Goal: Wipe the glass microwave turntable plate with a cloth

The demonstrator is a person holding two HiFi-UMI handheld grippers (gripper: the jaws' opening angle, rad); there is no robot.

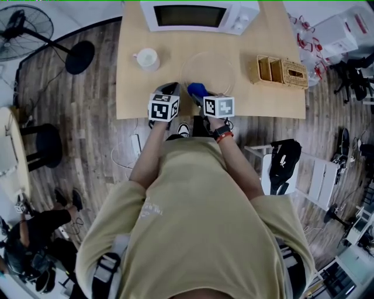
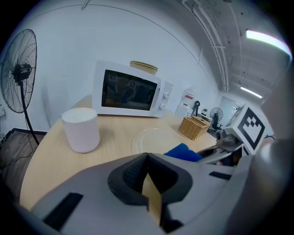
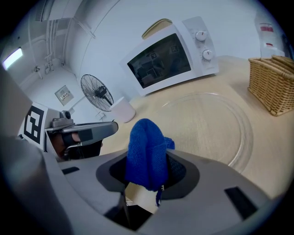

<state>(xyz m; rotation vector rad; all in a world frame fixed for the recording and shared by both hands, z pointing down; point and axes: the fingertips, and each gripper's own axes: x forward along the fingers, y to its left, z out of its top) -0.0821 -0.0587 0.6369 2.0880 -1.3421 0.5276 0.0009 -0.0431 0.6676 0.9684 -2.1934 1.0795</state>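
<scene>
Wood-plank floor round a pale table, seen steeply from above over a person's torso that blocks most of the near floor. At far left on the floor, a standing fan, partly cut off by the frame edge. On the table's left part, a white mug, upright. Just nearer, at the table's front edge, the left gripper: jaws pressed together, nothing between them. At the back, a white microwave, door shut, top clipped by the upper frame edge. In front of it, flat on the table between mug and basket, the glass turntable plate, so clear from the head view that only its faint rim shows; plainer in the right gripper view as a ringed disc. At the plate's near left rim, a blue cloth, bunched and clamped in the right gripper; cannot tell whether cloth and glass touch. Further right, a wicker basket with compartments, contents hard to make out.
</scene>
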